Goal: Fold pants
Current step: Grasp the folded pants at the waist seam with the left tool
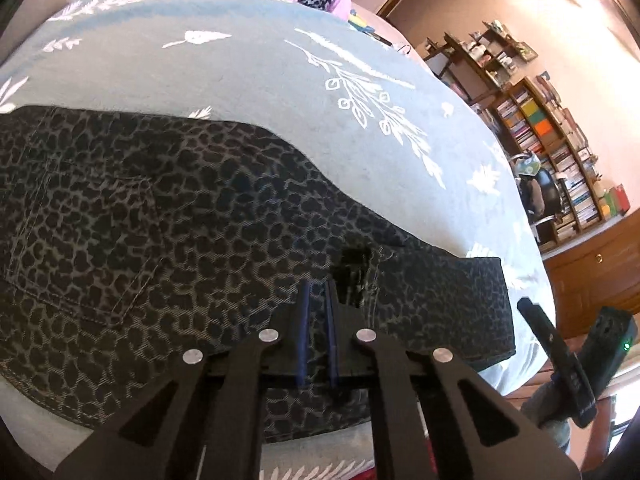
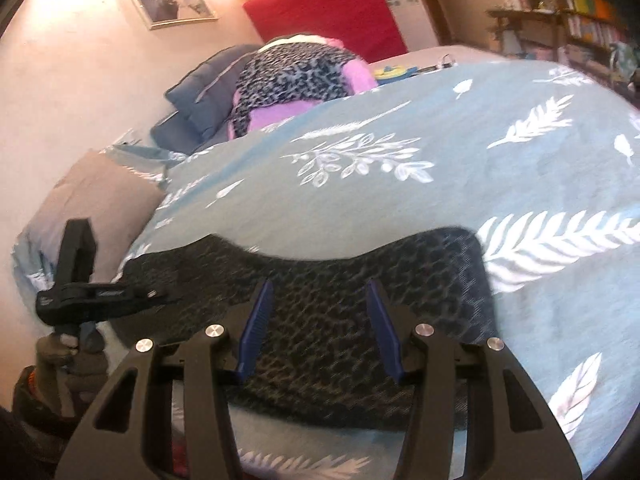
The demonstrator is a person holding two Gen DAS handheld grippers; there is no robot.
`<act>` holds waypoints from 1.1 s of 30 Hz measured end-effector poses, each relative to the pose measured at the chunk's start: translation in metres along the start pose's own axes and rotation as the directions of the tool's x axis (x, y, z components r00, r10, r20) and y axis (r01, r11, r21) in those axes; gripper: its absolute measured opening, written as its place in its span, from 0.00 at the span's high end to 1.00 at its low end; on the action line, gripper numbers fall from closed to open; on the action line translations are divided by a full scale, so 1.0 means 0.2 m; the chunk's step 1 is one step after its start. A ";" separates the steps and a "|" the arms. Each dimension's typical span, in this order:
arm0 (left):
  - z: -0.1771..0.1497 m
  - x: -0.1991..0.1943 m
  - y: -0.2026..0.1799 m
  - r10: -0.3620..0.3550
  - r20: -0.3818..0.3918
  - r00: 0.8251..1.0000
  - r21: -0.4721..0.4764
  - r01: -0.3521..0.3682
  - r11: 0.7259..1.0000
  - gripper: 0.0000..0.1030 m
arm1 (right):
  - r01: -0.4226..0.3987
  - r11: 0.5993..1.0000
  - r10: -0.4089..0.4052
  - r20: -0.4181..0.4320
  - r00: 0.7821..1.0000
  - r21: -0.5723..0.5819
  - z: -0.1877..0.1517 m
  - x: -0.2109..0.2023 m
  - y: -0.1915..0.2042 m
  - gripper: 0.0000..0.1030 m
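Pants (image 1: 168, 216) in a dark leopard print lie flat on the near edge of the bed (image 1: 248, 80), over its blue leaf-patterned cover. In the left wrist view, the left gripper (image 1: 318, 312) is pressed together on the cloth near a dark hole or loop; if it pinches only the top layer, lifting would peel the layers apart and spoil the fold. In the right wrist view, the right gripper (image 2: 320, 320) hangs spread over the pants' right end, holding nothing; a lopsided pull could drag them off the bed.
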State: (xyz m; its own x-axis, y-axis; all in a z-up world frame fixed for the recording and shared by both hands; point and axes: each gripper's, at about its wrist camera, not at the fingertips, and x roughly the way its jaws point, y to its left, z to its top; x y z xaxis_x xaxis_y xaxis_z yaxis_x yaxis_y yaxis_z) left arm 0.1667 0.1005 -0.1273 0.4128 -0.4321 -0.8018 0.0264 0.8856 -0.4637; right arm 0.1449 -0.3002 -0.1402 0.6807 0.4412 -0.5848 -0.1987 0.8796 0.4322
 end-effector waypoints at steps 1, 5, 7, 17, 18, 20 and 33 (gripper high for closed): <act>-0.01 0.01 0.02 -0.018 -0.016 1.000 -0.016 0.018 1.000 0.92 | 0.013 1.000 -0.013 0.003 1.000 0.008 0.01 0.01 -0.01 0.51; -0.06 0.08 0.01 -0.085 -0.059 0.995 -0.061 0.082 0.995 0.42 | 0.031 0.999 -0.031 -0.003 1.000 0.036 0.03 0.05 -0.04 0.51; -0.07 0.09 0.00 -0.116 -0.067 0.991 -0.064 0.112 0.992 0.36 | 0.033 0.999 -0.033 -0.014 0.999 0.037 0.02 0.07 -0.04 0.51; -0.08 0.27 -0.13 -0.145 -0.184 0.972 -0.032 0.142 0.989 0.36 | 0.034 0.996 -0.030 -0.045 0.999 0.083 -0.04 0.11 -0.10 0.51; -0.08 0.28 -0.17 -0.151 -0.194 0.969 -0.020 0.150 0.988 0.36 | 0.033 0.996 -0.029 -0.049 0.998 0.083 -0.05 0.11 -0.10 0.51; -0.08 0.28 -0.18 -0.147 -0.196 0.970 -0.009 0.148 0.989 0.36 | 0.029 0.997 -0.025 -0.055 0.998 0.077 -0.07 0.12 -0.10 0.51; -0.01 0.06 -0.14 -0.090 -0.047 0.995 0.022 0.092 0.996 0.89 | 0.041 0.997 -0.039 -0.020 0.999 0.058 -0.02 0.07 -0.07 0.51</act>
State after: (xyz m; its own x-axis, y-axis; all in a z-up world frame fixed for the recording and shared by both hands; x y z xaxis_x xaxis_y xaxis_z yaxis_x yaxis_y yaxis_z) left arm 0.1692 0.0709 -0.1252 0.3651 -0.5180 -0.7736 0.0844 0.8459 -0.5266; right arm 0.1532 -0.3062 -0.1574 0.6736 0.4096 -0.6152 -0.1297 0.8850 0.4472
